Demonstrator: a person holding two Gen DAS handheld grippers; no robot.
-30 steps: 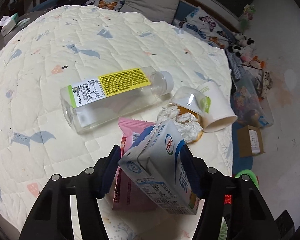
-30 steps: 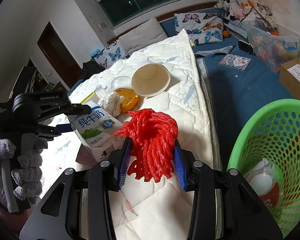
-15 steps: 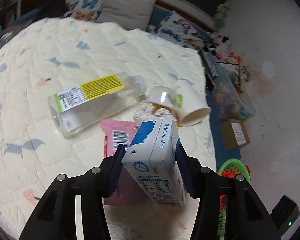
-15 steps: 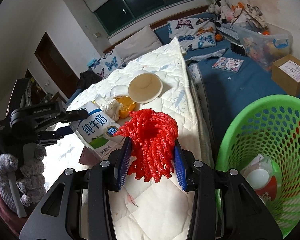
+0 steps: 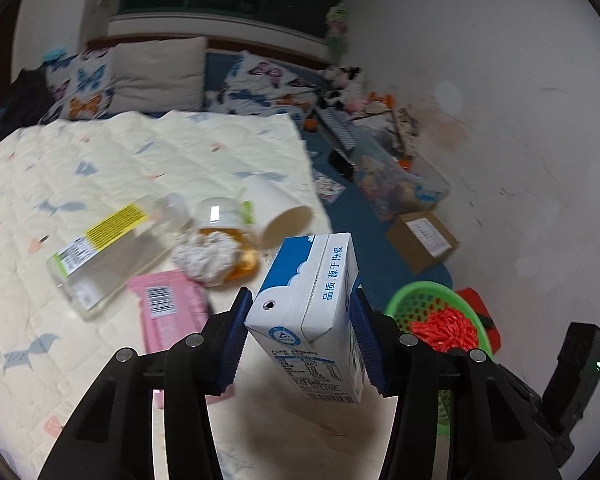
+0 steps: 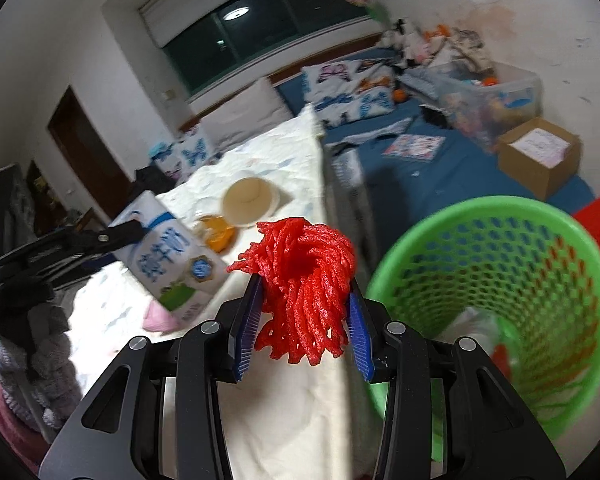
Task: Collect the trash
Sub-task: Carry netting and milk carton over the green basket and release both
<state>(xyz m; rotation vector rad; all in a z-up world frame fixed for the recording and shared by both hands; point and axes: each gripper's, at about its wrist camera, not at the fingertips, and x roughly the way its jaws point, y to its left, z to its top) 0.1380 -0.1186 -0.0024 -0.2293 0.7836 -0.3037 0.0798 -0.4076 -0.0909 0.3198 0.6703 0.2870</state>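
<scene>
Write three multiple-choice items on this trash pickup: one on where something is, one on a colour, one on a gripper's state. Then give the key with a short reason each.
1. Where is the pink wrapper?
A. in the basket
B. lying on the quilt beside the clear bottle
C. between the left gripper's pads

2. What colour is the basket?
A. green
B. blue
C. white

3. What is the right gripper doing?
A. open and holding nothing
B. shut on the milk carton
C. shut on the red foam net

Key:
1 B, the wrapper lies flat on the bedding next to the bottle.
2 A, its perforated wall is bright green.
3 C, the net is pinched between both blue pads, while the milk carton sits in the left gripper.
</scene>
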